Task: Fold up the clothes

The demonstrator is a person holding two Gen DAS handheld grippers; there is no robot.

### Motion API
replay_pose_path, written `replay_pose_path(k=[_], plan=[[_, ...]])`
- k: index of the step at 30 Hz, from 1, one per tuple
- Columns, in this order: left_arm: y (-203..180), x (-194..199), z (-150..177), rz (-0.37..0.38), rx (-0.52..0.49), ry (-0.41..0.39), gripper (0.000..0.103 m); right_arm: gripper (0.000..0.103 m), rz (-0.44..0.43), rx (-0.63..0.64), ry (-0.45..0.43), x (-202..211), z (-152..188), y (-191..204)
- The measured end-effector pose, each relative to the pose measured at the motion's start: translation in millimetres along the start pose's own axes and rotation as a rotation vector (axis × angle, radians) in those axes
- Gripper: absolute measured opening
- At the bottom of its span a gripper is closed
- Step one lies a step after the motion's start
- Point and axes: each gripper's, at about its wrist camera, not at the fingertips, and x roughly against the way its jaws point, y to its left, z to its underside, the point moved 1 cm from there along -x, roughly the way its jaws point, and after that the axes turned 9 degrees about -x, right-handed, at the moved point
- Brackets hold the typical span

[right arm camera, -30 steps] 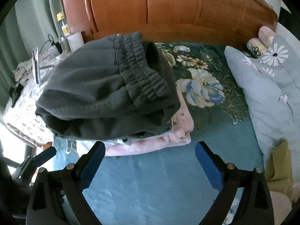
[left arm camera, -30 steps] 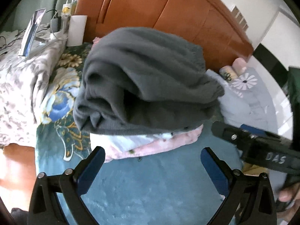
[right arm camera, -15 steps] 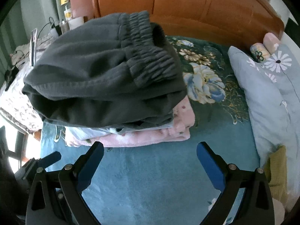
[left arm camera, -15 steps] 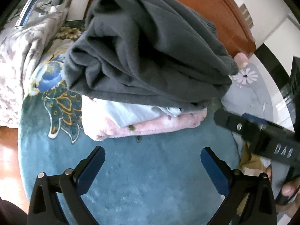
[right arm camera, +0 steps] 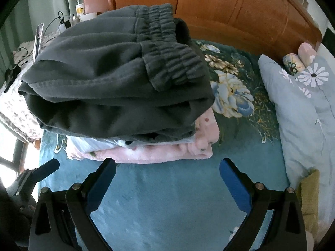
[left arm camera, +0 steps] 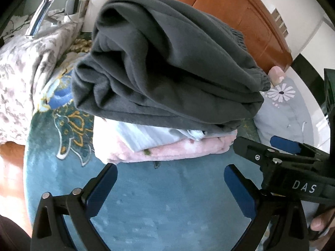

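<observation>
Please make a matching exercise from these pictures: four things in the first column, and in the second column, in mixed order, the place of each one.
Things:
1. dark grey trousers
2. pink garment
3. light blue garment
4. daisy-print pillow

Places:
a. bottom of the stack, on the teal blanket
b. middle of the stack
c. top of the stack
d. at the right side of the bed, apart from the stack

Pairs: 1-c, 2-a, 3-b, 4-d
</observation>
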Motion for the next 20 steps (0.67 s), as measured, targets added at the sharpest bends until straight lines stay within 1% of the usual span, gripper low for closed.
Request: replay_pose_path(k=[3, 5, 8, 13, 17, 20], plan=[[-6, -3, 5, -0.008, -0.004, -0.018, 0.103, 0.1, -0.001, -0.005, -0.001, 0, 1, -5], [-9, -5, 7, -0.015, -0.021, -0.017, 0.103, 0.1, -0.005, -0.005, 0.001, -1, 2, -7], [-10, -10, 7, -0.003, -0.027, -0.005, 0.103, 0.1, -0.012, -0.005, 0.002, -2, 4, -9], [-10, -11, 7, -0.007, -0.025, -0.019, 0.103, 0.1, -0.035, -0.01, -0.005, -2, 7, -8], [-18, -7, 8, -0.029, -0.072, -0.047, 0.103, 0.1, -0.044, -0.008, -0.001, -3, 9, -7], [-23, -6, 8, -0.025, -0.093, -0.057, 0.103, 0.1, -0.053, -0.005, -0.002, -2, 11, -6]])
